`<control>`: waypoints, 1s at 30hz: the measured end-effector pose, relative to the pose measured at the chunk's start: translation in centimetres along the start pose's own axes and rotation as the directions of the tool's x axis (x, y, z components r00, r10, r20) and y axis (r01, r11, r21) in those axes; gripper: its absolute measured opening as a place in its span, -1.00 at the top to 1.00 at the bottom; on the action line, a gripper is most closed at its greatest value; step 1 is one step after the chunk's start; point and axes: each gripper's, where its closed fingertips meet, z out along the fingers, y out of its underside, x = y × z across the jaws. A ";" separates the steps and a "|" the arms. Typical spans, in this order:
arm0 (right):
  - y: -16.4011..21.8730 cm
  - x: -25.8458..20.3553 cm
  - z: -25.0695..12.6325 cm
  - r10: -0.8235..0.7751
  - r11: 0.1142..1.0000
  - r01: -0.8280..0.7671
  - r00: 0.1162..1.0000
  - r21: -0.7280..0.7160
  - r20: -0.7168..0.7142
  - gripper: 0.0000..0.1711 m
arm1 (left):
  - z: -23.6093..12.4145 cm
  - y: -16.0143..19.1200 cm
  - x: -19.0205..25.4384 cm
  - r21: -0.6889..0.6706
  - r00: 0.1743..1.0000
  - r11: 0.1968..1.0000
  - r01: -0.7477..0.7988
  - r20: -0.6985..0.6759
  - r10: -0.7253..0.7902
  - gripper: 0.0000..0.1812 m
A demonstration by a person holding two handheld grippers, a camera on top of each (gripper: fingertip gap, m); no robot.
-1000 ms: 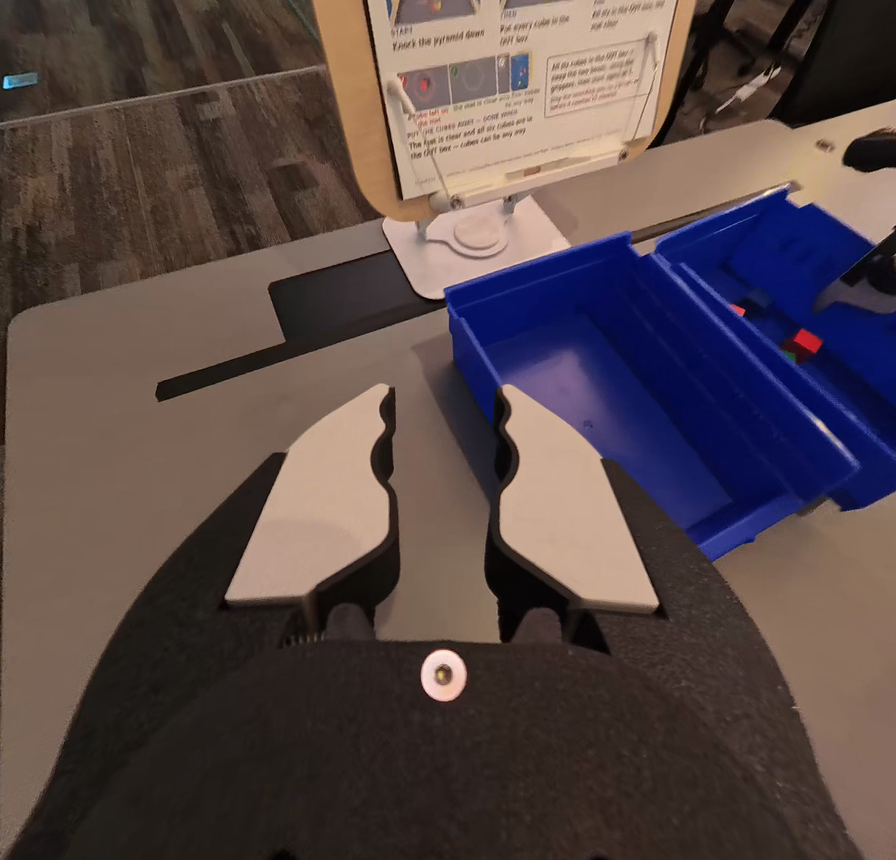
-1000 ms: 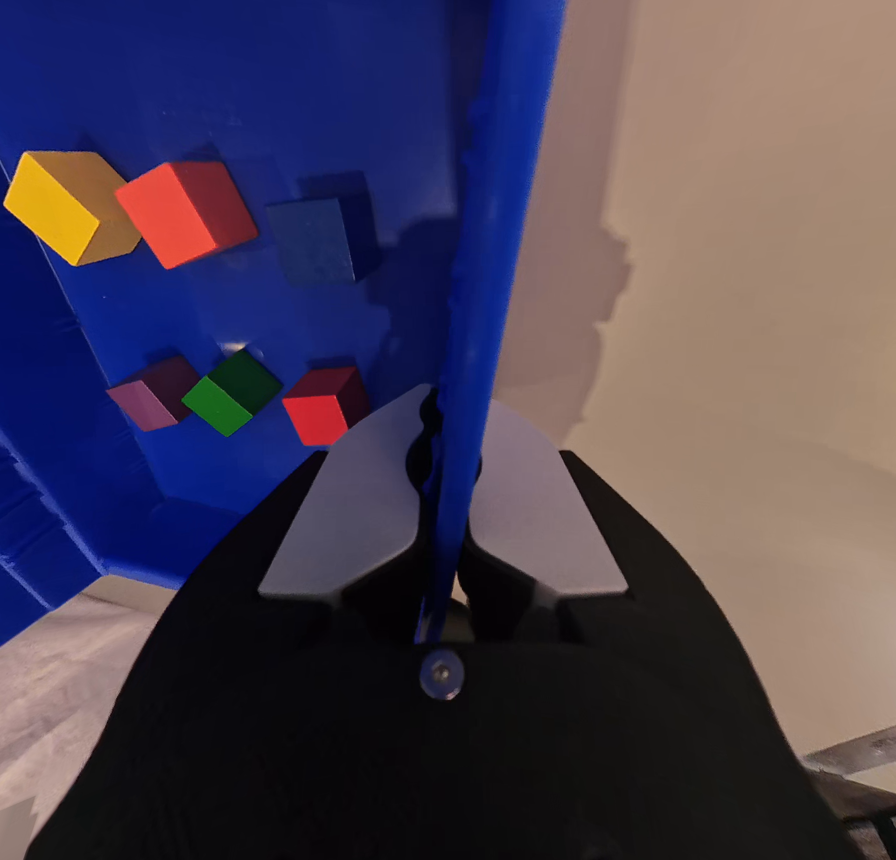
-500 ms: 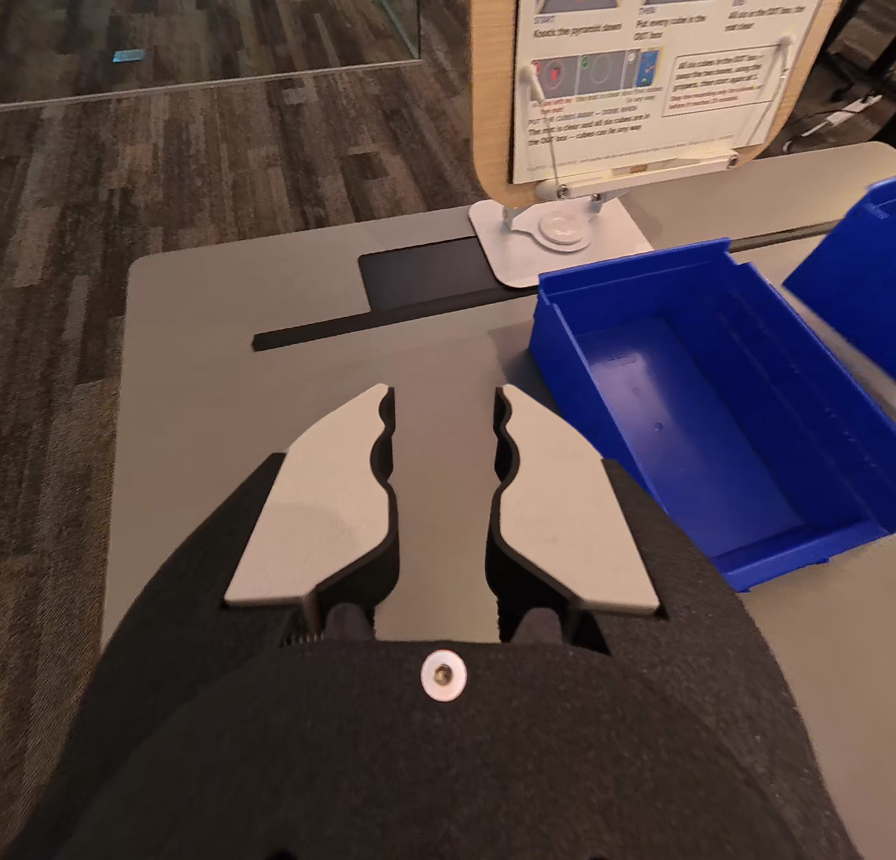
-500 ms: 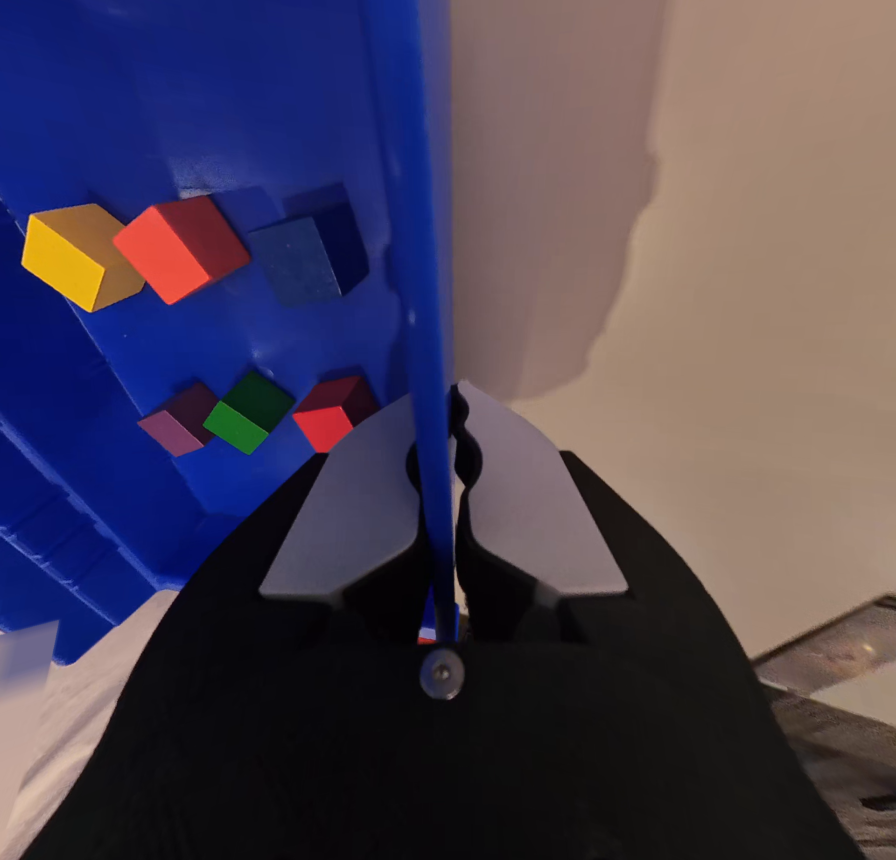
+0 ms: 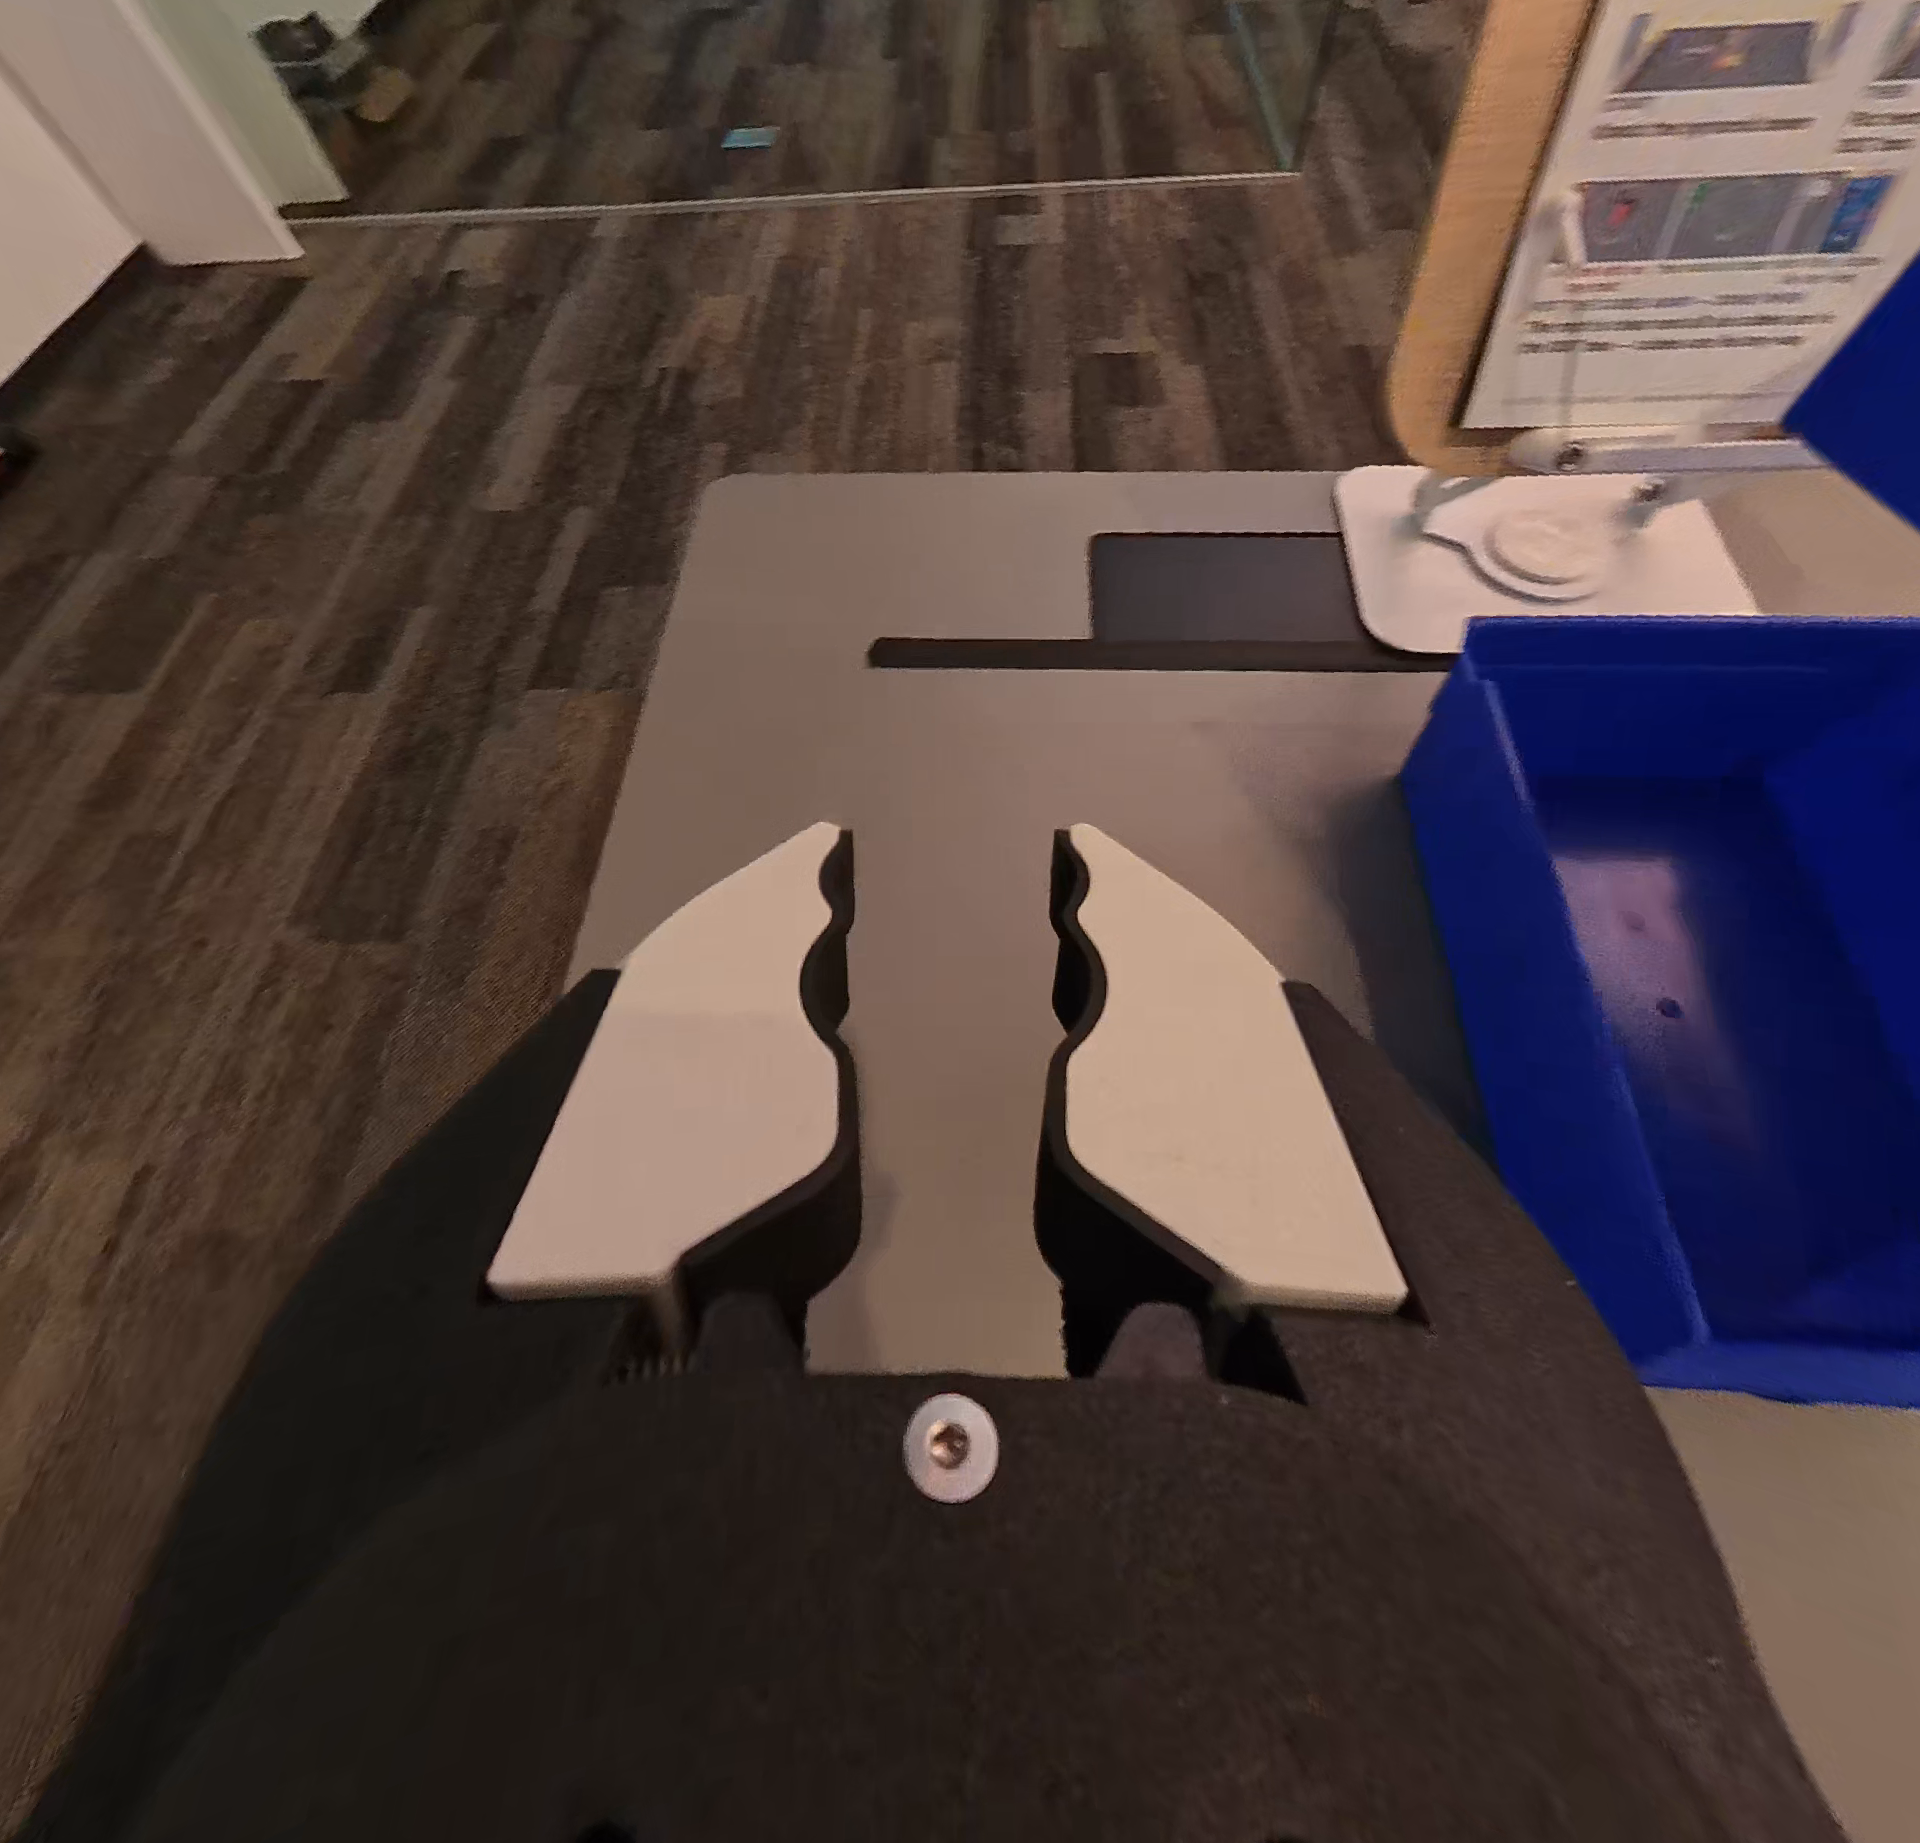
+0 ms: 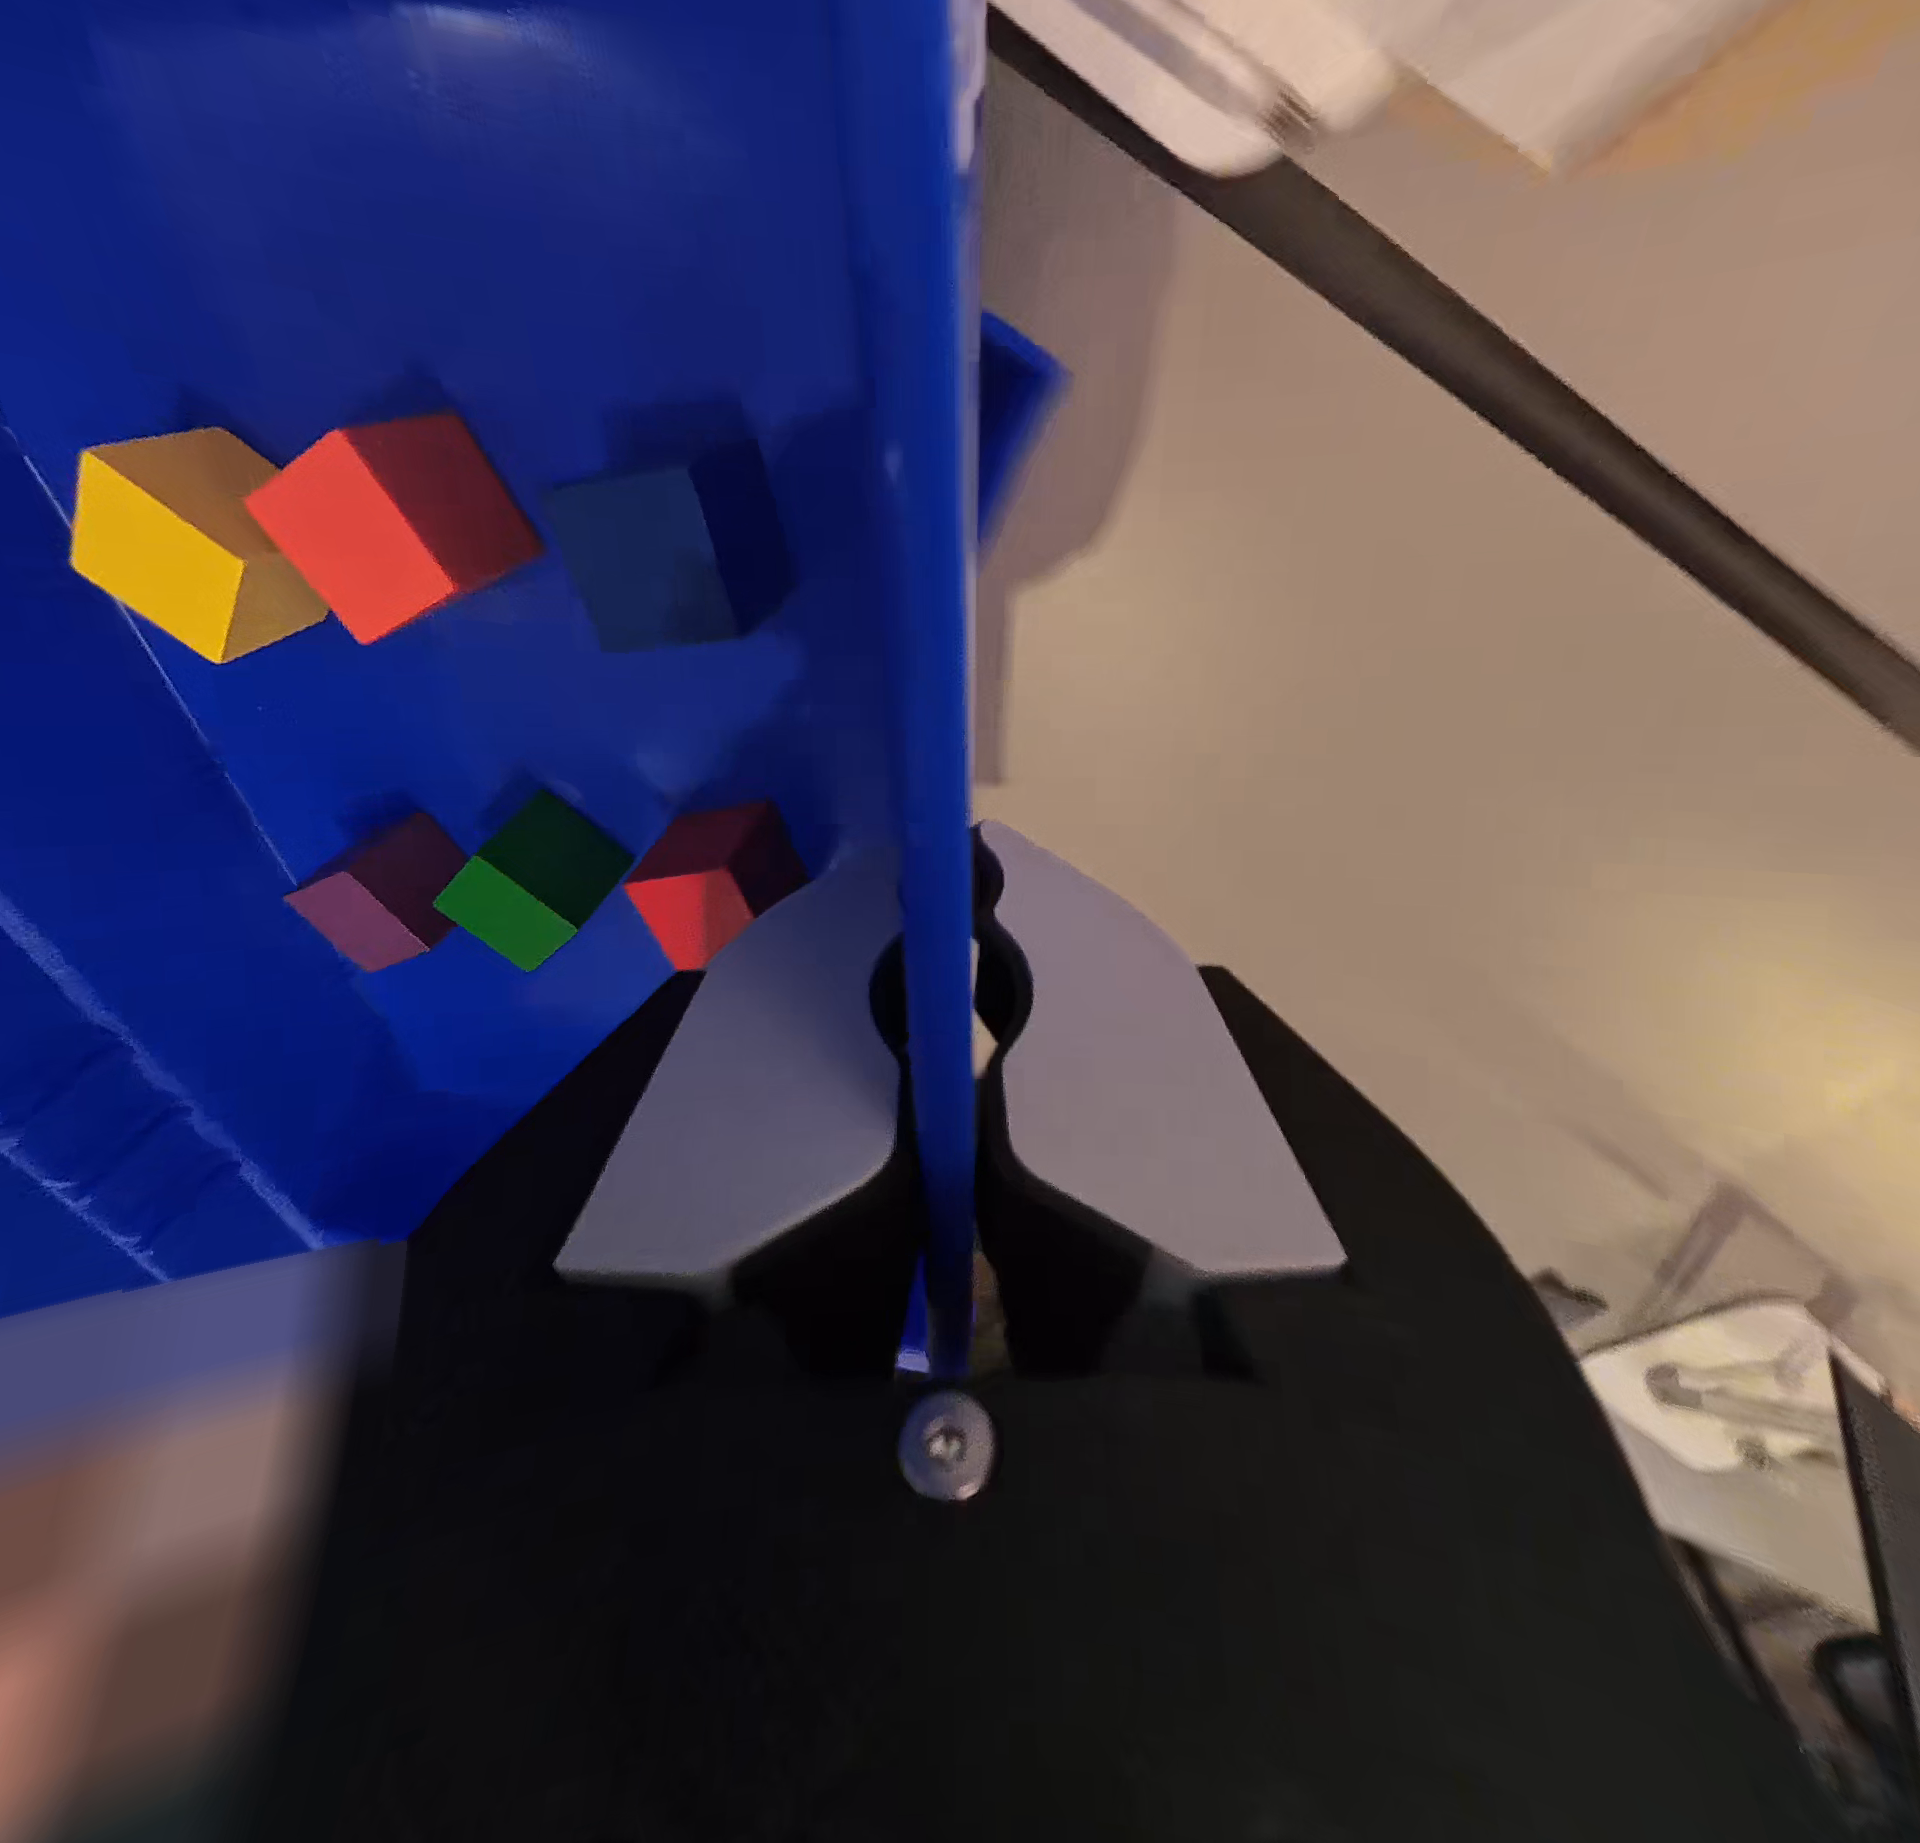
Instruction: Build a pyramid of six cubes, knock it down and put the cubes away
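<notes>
My right gripper (image 6: 940, 858) is shut on the side wall of a blue bin (image 6: 914, 443) and holds it lifted off the table. On the bin's floor lie several cubes: yellow (image 6: 171, 546), orange-red (image 6: 384, 531), dark blue (image 6: 660, 557), purple (image 6: 374, 894), green (image 6: 525, 884) and red (image 6: 707, 889). A corner of this lifted bin shows at the right edge of the left wrist view (image 5: 1870, 370). My left gripper (image 5: 951, 837) is open and empty above the grey table (image 5: 935, 754). A second blue bin (image 5: 1704, 1014) stands empty on the table to its right.
A wooden board with an instruction sheet (image 5: 1662, 183) stands on a white base (image 5: 1538, 567) at the table's far edge. A dark slot (image 5: 1143, 650) runs across the table. The table's left edge drops to a wood-pattern floor (image 5: 312, 650). Some 45 centimetres of space lies between my two pairs of fingers.
My right gripper has lifted the bin with the cubes further and tilted it. My left gripper's view has swung left, so the empty bin now sits at the right edge. It stays open.
</notes>
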 end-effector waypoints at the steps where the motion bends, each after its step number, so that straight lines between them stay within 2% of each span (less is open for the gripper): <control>1: -1.7 -2.6 0.6 -0.036 0.999 0.036 0.999 0.003 0.019 0.93 | -0.4 0.3 -0.9 -0.003 0.999 1.000 0.015 0.031 -0.014 0.60; 5: -7.4 -12.7 3.8 -0.176 0.984 0.177 0.980 0.003 0.094 0.93 | -2.9 1.5 -5.5 0.017 0.978 0.997 0.077 0.195 -0.078 0.57; 9: -11.4 -21.2 7.8 -0.262 0.964 0.266 0.956 -0.012 0.134 0.92 | -6.3 2.9 -9.8 0.071 0.928 0.986 0.153 0.333 -0.168 0.58; 15: -14.6 -29.9 14.0 -0.323 0.941 0.334 0.933 -0.050 0.162 0.92 | -9.2 3.4 -11.6 0.164 0.909 0.967 0.194 0.342 -0.240 0.64; 18: -15.1 -31.5 17.9 -0.317 0.938 0.335 0.933 -0.091 0.169 0.91 | -9.2 3.7 -11.6 0.152 0.914 0.970 0.187 0.334 -0.229 0.64; 23: -15.6 -31.5 23.1 -0.277 0.949 0.295 0.949 -0.108 0.150 0.91 | -7.9 3.9 -10.8 0.114 0.938 0.977 0.181 0.280 -0.206 0.64; 30: -15.2 -30.4 25.5 -0.219 0.966 0.233 0.968 -0.113 0.124 0.92 | -7.0 3.2 -9.3 0.099 0.959 0.985 0.139 0.235 -0.159 0.62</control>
